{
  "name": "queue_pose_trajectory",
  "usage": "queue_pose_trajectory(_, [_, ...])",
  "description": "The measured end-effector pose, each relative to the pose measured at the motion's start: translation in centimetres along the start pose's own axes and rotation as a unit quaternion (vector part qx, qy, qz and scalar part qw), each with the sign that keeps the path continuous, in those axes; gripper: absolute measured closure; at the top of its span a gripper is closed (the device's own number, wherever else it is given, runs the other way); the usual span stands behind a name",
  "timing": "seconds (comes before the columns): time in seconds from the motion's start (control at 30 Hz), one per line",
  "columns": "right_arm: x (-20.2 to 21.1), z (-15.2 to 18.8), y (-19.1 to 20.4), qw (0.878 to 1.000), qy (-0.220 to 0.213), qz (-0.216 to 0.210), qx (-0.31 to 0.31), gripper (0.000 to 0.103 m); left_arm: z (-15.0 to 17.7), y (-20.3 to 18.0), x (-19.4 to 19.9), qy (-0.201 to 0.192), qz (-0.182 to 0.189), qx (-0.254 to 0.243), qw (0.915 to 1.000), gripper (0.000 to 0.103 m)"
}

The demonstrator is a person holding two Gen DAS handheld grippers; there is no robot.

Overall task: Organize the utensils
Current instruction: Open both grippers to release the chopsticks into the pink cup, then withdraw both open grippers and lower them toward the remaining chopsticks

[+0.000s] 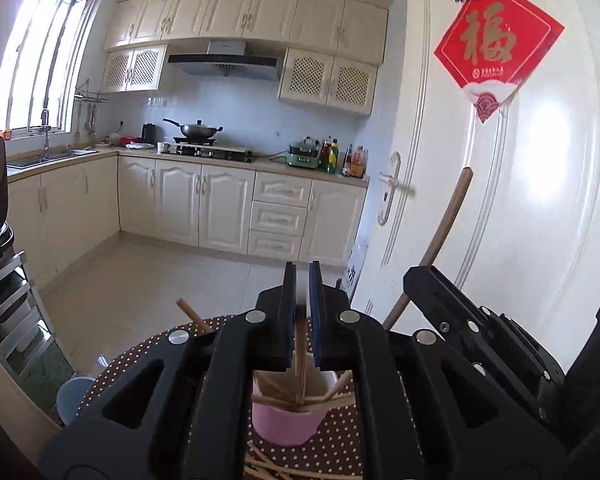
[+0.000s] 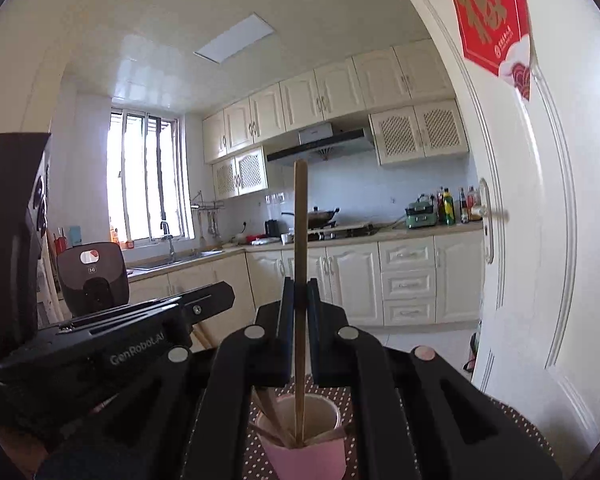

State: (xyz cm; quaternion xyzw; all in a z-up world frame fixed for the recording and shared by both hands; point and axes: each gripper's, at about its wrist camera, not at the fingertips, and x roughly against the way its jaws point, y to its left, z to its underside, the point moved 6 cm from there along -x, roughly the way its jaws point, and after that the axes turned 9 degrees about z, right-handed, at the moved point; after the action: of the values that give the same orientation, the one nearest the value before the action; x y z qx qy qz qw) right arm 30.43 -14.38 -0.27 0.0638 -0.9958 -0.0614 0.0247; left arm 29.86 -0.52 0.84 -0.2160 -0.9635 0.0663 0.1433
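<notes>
A pink cup [image 1: 286, 420] holding several wooden chopsticks stands on the brown dotted table [image 1: 112, 376], right below both grippers. My left gripper [image 1: 302, 276] is nearly shut, with a chopstick [image 1: 300, 360] running between its pads down into the cup. My right gripper [image 2: 300, 288] is shut on a long upright chopstick [image 2: 300, 232] whose lower end rests in the pink cup [image 2: 306, 452]. In the left wrist view the right gripper's body [image 1: 480, 328] sits at the right with that chopstick [image 1: 448, 224] sticking up. Loose chopsticks [image 1: 276, 464] lie on the table in front of the cup.
A white door [image 1: 500, 184] with a red decoration [image 1: 496, 44] stands close on the right. A blue stool [image 1: 70, 396] is beside the table's left edge. A metal rack [image 1: 8, 312] with a black appliance [image 2: 92, 276] is at the left. Kitchen counters [image 1: 220, 160] lie beyond.
</notes>
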Motion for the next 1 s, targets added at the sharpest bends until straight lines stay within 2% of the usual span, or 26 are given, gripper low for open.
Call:
queue_pose_trajectory(0.53, [3.0,-1.2,0.5,1.000,0.019,-0.006,-0.014,0.094,-0.3,-0.7,3.8,0.022,-0.014,0.002,0.9996,0.095])
queue_pose_trajectory(0.7, [5.0,-2.1,0.6,1.000,0.018,-0.006,-0.015,0.087,-0.3,-1.1,6.0,0.028,-0.017,0.001,0.9994,0.095])
queue_pose_trajectory(0.77, [6.0,-2.3,0.7,1.000,0.018,-0.004,-0.013,0.080,-0.2,-1.3,7.0,0.030,-0.015,0.004,0.9994,0.089])
queue_pose_trajectory(0.8, [6.4,-2.3,0.7,1.000,0.019,-0.005,-0.013,0.079,-0.1,-1.4,7.5,0.029,-0.016,0.006,0.9994,0.071])
queue_pose_trajectory(0.83, [7.0,-2.4,0.8,1.000,0.020,-0.005,-0.012,0.078,-0.1,-1.5,8.0,0.026,-0.018,0.006,0.9995,0.049])
queue_pose_trajectory(0.87, [7.4,-2.4,0.8,1.000,0.022,-0.006,-0.011,0.078,0.0,-1.6,8.9,0.015,-0.024,0.003,0.9996,0.049])
queue_pose_trajectory(1.0, [9.0,-1.9,1.1,0.999,0.032,-0.007,-0.005,0.076,0.9,-2.1,10.8,0.022,-0.027,0.004,0.9994,0.049])
